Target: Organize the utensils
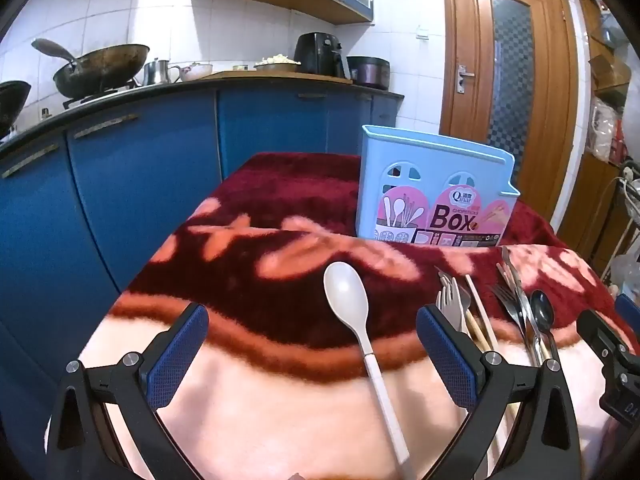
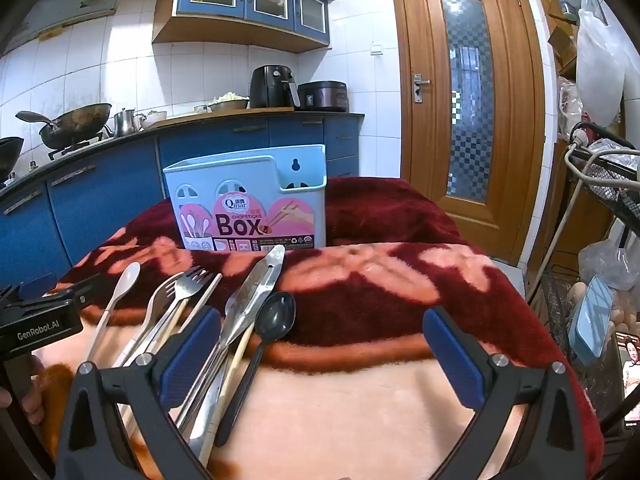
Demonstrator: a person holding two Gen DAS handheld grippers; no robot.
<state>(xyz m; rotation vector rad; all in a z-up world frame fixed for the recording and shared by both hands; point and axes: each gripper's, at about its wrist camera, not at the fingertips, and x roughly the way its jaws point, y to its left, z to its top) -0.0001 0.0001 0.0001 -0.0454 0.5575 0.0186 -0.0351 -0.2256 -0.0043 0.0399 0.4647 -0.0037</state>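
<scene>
White spoon (image 1: 346, 300) lying between the wide-open left gripper (image 1: 312, 344), nearer than the blue utensil box (image 1: 432, 188), right gripper (image 2: 322, 344) spread wide, empty, beside the black spoon (image 2: 276, 316)

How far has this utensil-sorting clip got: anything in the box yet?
Nothing looks done: no handles show above the rim of the light blue plastic chopsticks box. Both the left gripper and right gripper are open and empty. The white plastic spoon, metal forks, black spoon and other utensils lie on the red blanket.
</scene>
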